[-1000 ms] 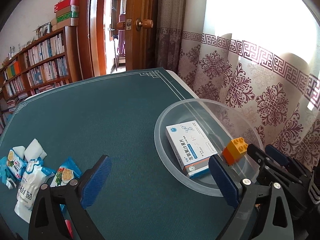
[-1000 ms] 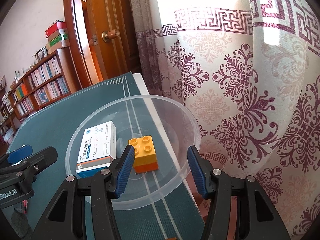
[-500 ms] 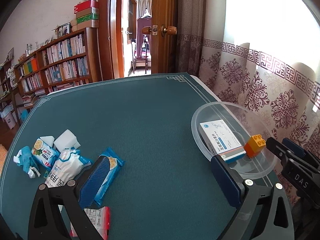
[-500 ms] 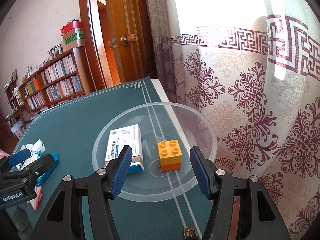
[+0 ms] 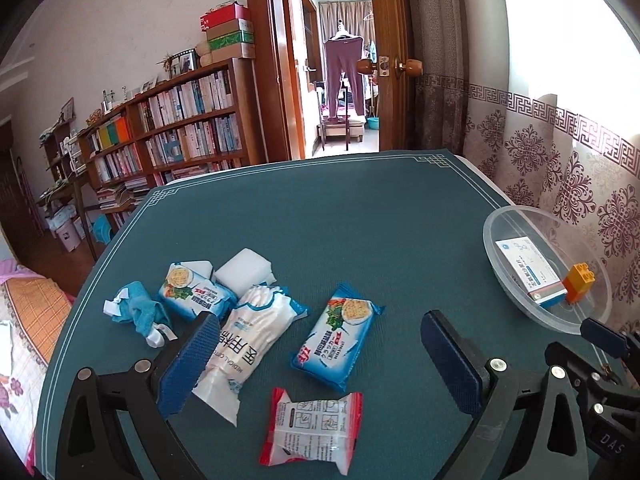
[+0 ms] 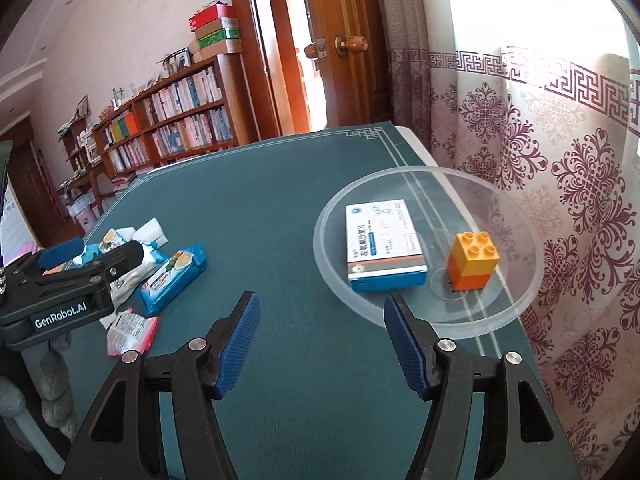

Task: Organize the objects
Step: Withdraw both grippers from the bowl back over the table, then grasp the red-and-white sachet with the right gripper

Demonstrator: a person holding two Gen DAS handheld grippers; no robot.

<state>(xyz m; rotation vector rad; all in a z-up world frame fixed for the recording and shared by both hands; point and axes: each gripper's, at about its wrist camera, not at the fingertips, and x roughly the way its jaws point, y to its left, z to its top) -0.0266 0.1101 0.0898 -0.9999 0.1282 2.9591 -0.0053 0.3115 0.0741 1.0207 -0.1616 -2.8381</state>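
- At about nine o'clock on the teal table mat (image 5: 360, 240) I see a crumpled blue cloth (image 5: 134, 312), with a cracker packet (image 5: 196, 290) and a white sponge block (image 5: 246, 274) just beside it.
- My left gripper (image 5: 316, 360) hangs over the packets with its blue pads spread wide, nothing between them but the goods lying below.
- Under it lie a white medical cotton bag (image 5: 246, 344), a second cracker packet (image 5: 340, 340) and, at six o'clock, a red-edged white sachet (image 5: 314, 426).
- My right gripper (image 6: 322, 340) is released; its jaws have just been opening, with only bare mat between them.
- At two o'clock from it sits the clear plastic bowl (image 6: 516, 308), near the curtain (image 6: 580, 200).
- Inside the bowl a blue-and-white medicine box (image 6: 382, 246) lies flat, and an orange-and-yellow toy brick (image 6: 474, 256) stands at its three o'clock, slightly apart.
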